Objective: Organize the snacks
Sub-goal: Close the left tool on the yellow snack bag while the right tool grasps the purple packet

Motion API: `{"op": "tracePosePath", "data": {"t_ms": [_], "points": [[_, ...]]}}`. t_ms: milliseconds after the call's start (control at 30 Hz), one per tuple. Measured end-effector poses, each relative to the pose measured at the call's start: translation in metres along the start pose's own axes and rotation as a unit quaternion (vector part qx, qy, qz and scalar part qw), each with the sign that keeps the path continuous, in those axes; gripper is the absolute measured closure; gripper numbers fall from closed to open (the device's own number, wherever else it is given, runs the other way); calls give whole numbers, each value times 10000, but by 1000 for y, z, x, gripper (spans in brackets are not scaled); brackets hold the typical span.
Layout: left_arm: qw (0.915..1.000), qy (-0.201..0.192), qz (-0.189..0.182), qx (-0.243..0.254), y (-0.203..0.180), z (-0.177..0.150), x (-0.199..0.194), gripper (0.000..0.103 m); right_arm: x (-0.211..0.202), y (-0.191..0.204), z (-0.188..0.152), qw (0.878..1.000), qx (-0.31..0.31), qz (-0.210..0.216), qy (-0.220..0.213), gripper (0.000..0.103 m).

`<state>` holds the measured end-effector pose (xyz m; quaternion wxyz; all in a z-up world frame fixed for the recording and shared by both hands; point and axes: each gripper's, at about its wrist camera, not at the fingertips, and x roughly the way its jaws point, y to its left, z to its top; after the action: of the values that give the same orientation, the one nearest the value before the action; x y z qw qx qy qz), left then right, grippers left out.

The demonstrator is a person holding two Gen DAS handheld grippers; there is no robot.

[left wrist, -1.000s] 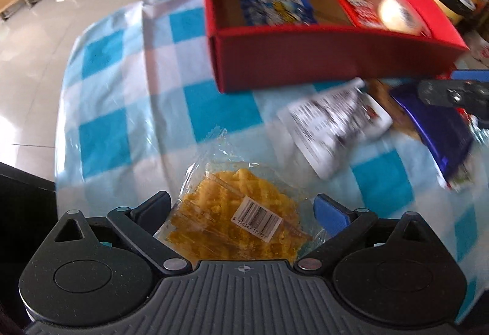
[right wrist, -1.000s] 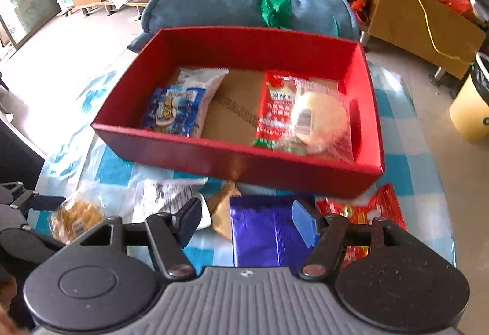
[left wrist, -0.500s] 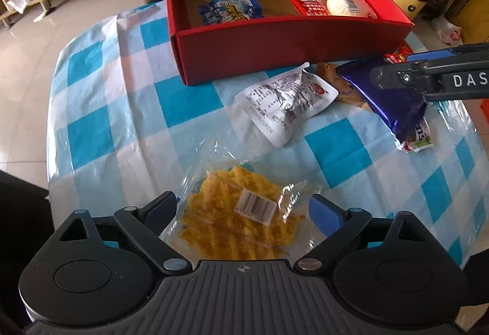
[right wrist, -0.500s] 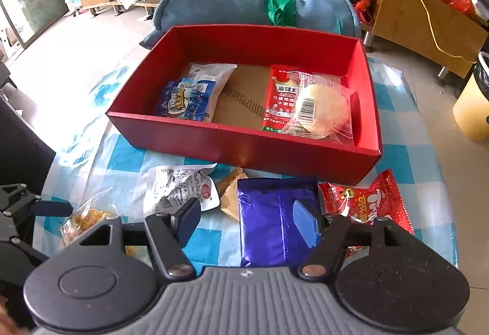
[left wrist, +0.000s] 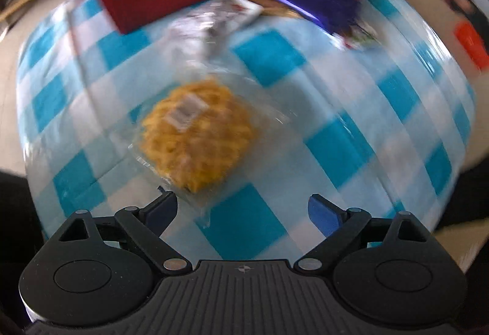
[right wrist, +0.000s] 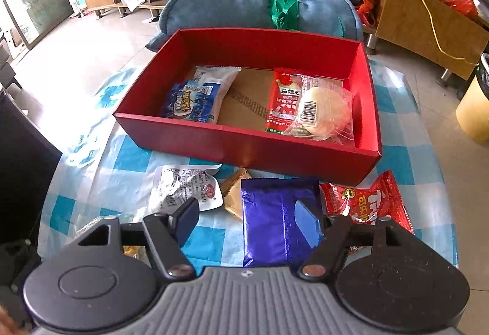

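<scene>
A red box stands on the checked table and holds a blue-white packet, a red packet and a clear-wrapped bun. In front of it lie a white packet, a brown packet, a purple packet and a red snack bag. My right gripper is open above the purple packet. My left gripper is open and empty; a yellow waffle in clear wrap lies on the cloth just beyond its fingers. The left wrist view is blurred.
A rolled blue blanket lies behind the box, with wooden shelves and a cabinet beyond. A yellow bin stands on the floor at the right. The table's edge curves close at the left and right.
My left gripper has pulled back and up from the waffle, which now lies farther ahead of its fingers. My right gripper has drawn back slightly, staying open over the purple packet.
</scene>
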<state>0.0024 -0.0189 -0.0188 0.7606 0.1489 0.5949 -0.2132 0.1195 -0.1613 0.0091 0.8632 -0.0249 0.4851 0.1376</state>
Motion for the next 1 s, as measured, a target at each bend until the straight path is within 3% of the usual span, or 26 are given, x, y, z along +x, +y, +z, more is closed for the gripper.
{"op": "tracePosePath", "data": {"t_ms": [100, 233, 433, 533, 633, 767, 867, 1000], "points": [[9988, -313, 204, 326, -3, 5, -16, 7, 0, 1, -1, 10000, -20, 18, 18, 40], [9968, -544, 431, 389, 9, 26, -18, 6, 3, -2, -2, 10000, 19, -2, 54, 40], [9904, -39, 403, 1321, 1, 45, 24, 3, 6, -6, -3, 9999, 68, -8, 138, 40], [9866, -31, 592, 1517, -3, 39, 35, 3, 7, -9, -3, 9998, 57, 7, 164, 40], [9859, -175, 713, 1504, -7, 31, 33, 9, 7, -17, -1, 9998, 128, -78, 146, 40], [9933, -335, 493, 989, 3, 24, 24, 17, 6, -35, 2, 9990, 379, -156, 161, 40], [9978, -339, 2, 577, 16, 24, 18, 8, 5, -41, 0, 9985, 486, -166, 167, 39], [9981, -122, 141, 593, 22, 31, 32, 5, 6, -42, -2, 9984, 502, -189, 203, 39]]}}
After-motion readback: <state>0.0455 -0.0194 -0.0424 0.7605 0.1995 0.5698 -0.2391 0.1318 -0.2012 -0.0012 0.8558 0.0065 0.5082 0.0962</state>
